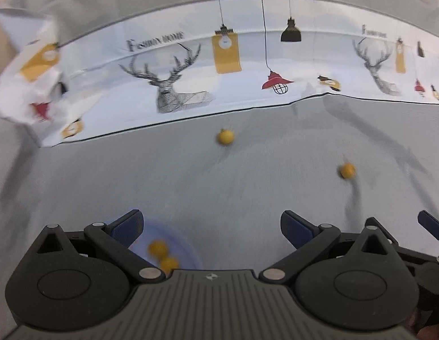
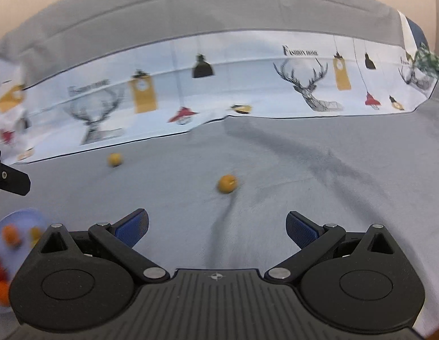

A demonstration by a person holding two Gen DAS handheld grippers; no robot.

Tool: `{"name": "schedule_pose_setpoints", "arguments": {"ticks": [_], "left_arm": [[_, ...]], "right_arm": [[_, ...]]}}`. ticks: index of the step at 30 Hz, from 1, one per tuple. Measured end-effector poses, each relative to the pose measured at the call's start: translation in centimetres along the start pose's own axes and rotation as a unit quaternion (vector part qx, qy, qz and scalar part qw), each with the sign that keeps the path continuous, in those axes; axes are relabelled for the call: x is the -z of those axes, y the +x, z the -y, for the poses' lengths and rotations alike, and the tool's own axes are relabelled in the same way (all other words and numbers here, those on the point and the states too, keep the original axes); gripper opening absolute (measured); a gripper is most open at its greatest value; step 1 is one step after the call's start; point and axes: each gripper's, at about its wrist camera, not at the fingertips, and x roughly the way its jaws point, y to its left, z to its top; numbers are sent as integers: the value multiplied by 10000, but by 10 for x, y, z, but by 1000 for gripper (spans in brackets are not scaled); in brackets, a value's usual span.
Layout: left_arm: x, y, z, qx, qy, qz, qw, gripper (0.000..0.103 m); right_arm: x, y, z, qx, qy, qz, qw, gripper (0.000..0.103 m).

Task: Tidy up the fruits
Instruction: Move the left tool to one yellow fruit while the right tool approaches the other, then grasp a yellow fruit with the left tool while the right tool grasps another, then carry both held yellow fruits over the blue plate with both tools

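While both claws hang wide open with nothing in them, you've got two loose fruits left out on the grey cloth. Your left gripper [image 1: 211, 226] sits right over the bowl [image 1: 188, 243], pale blue, low at the near edge of its view, with two yellow fruits [image 1: 158, 248] already inside; the right camera catches orange and red ones in there too, though blurred. Your right gripper [image 2: 216, 228] is lined up nicely: the near fruit [image 2: 227, 184] lies straight ahead between its fingers, well clear of them, out in the middle of the cloth [image 2: 304, 198]. The far fruit [image 2: 115, 159] rests further back, close to the edge of the printed sheet [image 2: 219, 85] with the stags and lamps. These are small, round and, I'd judge, very light, with smooth skin, so they'll want to roll or squirt out if you pinch off-centre. The cloth has creases, including one running up toward the near fruit, and that may nudge it as you close. Come down so the blue pads [image 2: 133, 228] meet it across its widest part, level on both sides, and squeeze gently; the skin could be soft and bruise easily. Frames are smeared, so any stem or stalk is hard to make out.
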Motion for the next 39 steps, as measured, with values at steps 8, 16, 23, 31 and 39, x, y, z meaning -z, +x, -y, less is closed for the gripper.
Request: {"name": "schedule_pose_setpoints", "arguments": {"ticks": [8,16,23,31,39], "left_arm": [[-67,132,6,-275,-204,-225,9992,103],[-88,209,-16,-289,-734,-623,9949,103],[-86,193,-2,-127,-277,-218,9993,31],[-77,152,17,217,15,-9,9998,28],[-22,18,1,760,-150,273,9966,28]], "right_arm": [[-19,126,6,143,-64,-281,9995,102],[-6,168,0,252,-208,-280,9991,103],[-7,162,0,164,-181,-143,9996,59],[-12,148,11,249,14,166,9996,27],[-31,70,11,228,75,677,9974,28]]}}
